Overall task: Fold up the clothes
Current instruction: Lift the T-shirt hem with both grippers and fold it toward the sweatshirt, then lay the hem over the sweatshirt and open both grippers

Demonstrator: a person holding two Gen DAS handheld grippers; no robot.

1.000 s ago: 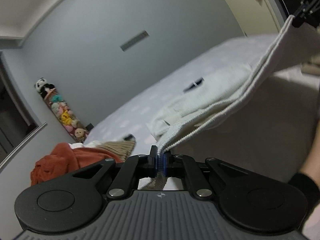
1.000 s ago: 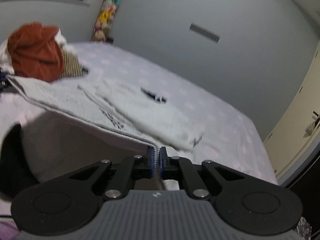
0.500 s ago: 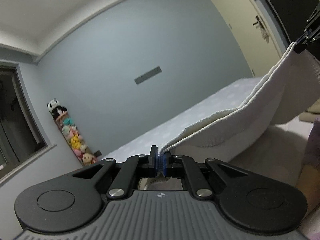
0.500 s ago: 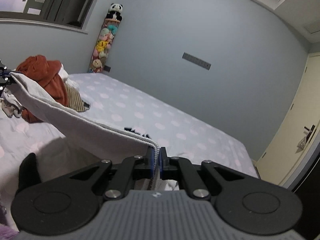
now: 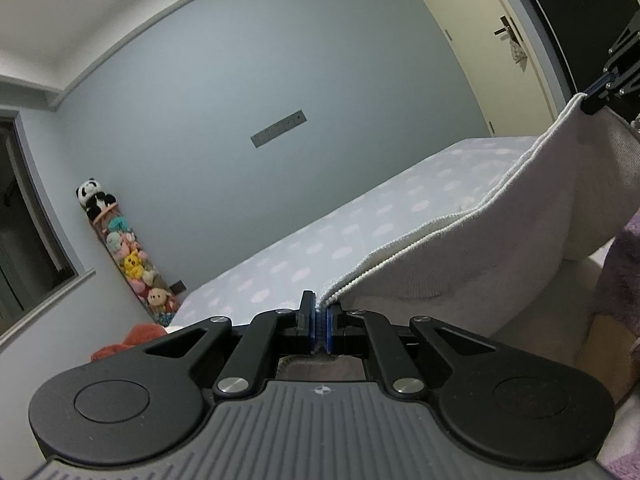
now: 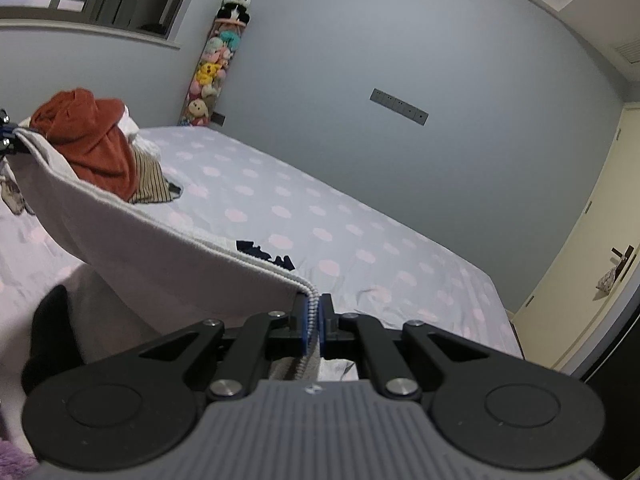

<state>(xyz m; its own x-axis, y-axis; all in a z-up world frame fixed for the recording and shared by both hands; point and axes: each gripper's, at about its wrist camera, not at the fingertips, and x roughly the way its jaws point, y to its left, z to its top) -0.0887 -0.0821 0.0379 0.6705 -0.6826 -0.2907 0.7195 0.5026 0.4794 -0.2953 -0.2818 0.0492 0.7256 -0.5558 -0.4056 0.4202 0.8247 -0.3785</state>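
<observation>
Left gripper (image 5: 319, 326): jaws are clamped on the ribbed edge of the white garment (image 5: 460, 264), two layers being pinched between the blue pads. Compared with one second ago, when most of the garment lay spread on the bed (image 5: 360, 216) with only the held edge raised, the cloth is now seen lifted clear; the hem is drawn up in a sagging line from the left gripper to the far end, where the right gripper is seen biting the opposite corner at the upper right of the left wrist view. Below that line the body of the garment hangs toward the person's side. In the right wrist view the orange-red clothes pile (image 6: 92, 140) and a striped item (image 6: 150, 184) are seen resting on the bed behind the raised hem, and a small dark object (image 6: 264, 254) is seen lying on the spotted sheet just beyond the hem. Right gripper (image 6: 314, 318): jaws are likewise clenched on the ribbed hem. Judgement: the garment is held off the bed by two points of one edge, so it is hung out straight; whether a fold is already laid in it cannot be told, the lower part being hidden.
</observation>
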